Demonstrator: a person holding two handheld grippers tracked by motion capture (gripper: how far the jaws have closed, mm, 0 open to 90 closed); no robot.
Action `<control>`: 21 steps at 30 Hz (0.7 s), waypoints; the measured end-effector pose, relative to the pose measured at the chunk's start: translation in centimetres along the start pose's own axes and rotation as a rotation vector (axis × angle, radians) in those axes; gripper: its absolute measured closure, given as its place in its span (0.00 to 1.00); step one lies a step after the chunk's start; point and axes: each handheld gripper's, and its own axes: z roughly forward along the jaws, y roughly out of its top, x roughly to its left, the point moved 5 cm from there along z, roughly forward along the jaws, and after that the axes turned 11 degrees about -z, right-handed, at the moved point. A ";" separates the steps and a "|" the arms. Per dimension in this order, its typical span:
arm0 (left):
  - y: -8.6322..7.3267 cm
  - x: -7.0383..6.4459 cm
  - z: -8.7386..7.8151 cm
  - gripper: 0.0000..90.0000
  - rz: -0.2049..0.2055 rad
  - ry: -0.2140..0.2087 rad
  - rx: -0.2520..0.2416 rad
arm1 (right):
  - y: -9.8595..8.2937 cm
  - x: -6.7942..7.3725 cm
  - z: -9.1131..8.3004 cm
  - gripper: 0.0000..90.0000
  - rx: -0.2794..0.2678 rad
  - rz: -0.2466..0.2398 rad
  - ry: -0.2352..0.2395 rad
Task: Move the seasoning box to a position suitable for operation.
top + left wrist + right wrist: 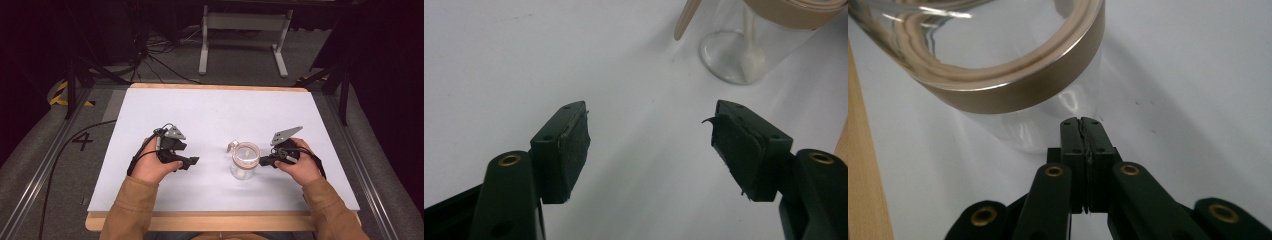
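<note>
Not much is done yet: the glass jar (244, 161) is stood upright mid-table, untouched. The right gripper (263, 161) is pressed closed, empty, just beside its rim; contact probably isn't made. The left gripper (192, 161) is held wide apart.

**Dim room around a white-topped work table**

The pale white rectangular tabletop with a light wooden edge (210, 107) stands on grey carpeted floor (30, 150). Beyond the table's far edge stands a white metal frame with two legs (245, 37). Left of that edge, black cables (150, 50) tangle beside yellow-black hazard tape (59, 95). Darkness surrounds the table.
</note>
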 end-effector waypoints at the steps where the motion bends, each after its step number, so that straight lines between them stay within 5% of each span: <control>1: 0.0 0.0 0.1 0.35 -0.001 -0.001 -0.004 | 0.1 0.1 0.0 1.00 0.001 -0.003 0.004; 21: 0.1 0.2 0.3 0.35 -0.002 -0.008 0.001 | 1.6 3.7 0.0 1.00 0.052 -0.097 0.107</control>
